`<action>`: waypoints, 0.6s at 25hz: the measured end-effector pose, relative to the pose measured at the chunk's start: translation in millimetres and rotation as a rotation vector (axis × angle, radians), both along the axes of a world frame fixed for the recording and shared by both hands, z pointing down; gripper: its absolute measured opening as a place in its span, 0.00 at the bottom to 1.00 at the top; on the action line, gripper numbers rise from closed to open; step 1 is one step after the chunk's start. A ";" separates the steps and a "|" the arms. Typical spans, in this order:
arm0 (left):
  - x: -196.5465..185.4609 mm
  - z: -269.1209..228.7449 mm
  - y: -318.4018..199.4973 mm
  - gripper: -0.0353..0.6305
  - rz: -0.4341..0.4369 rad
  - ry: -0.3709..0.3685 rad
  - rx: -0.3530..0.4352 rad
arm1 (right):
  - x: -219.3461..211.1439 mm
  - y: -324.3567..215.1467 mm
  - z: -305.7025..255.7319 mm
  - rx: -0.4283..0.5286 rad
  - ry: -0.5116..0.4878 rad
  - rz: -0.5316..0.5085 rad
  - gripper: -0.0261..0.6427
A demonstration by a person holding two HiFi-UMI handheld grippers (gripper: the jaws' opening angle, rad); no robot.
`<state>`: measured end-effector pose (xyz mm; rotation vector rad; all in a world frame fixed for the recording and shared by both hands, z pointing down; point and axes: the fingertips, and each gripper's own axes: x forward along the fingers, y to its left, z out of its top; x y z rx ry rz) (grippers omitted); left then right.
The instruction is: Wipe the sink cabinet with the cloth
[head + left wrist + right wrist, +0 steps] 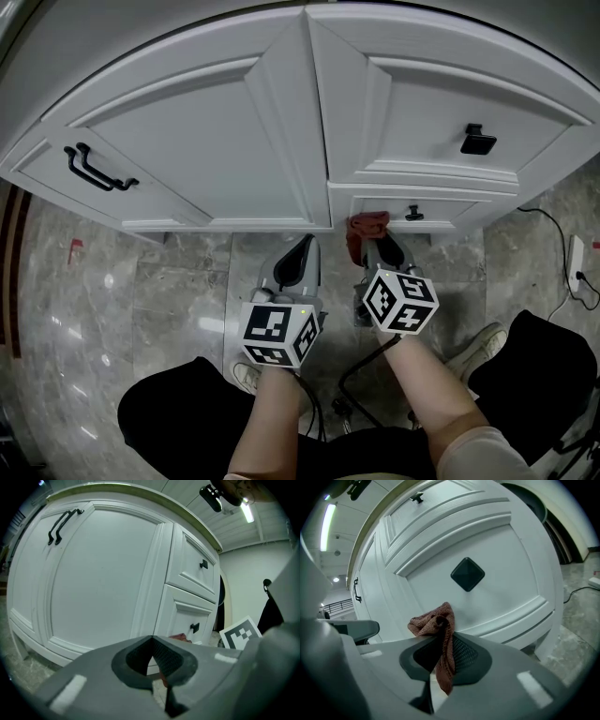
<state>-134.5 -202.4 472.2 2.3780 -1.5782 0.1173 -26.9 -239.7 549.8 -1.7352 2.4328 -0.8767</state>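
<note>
Your left gripper (305, 244) and right gripper (380, 240) have smooth grey bodies, with dark cross-hatched pads (463, 653) lining the jaws. Each carries a white cube printed with black square markers: the left cube (279, 333) and the right cube (400, 300). You wear black trousers (178, 422), pale sneakers (478, 349) and a beige sleeve (478, 455) on your right arm. A thin black cable (342, 380) runs beneath your right wrist.

Head view: from high up, facing steeply down the cabinet (281, 141) front to the floor (169, 281).
Left gripper view: low, tilted up at the door (98, 573) and lower drawer (180, 620); near.
Right gripper view: low, tilted up, very near the lower drawer.
Shared: all three show the lower drawer's knob (413, 214).
</note>
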 end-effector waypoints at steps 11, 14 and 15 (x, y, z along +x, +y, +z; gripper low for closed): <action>48.4 2.2 -7.5 0.05 0.077 -0.003 -0.006 | 59.4 -0.4 -1.6 0.007 -0.008 0.092 0.16; 57.3 5.1 -8.5 0.05 0.086 -0.003 -0.013 | 74.8 -0.1 -1.7 0.009 -0.010 0.112 0.16; 59.8 5.8 -9.4 0.05 0.088 -0.004 -0.014 | 79.0 -0.8 -2.0 0.010 -0.012 0.118 0.16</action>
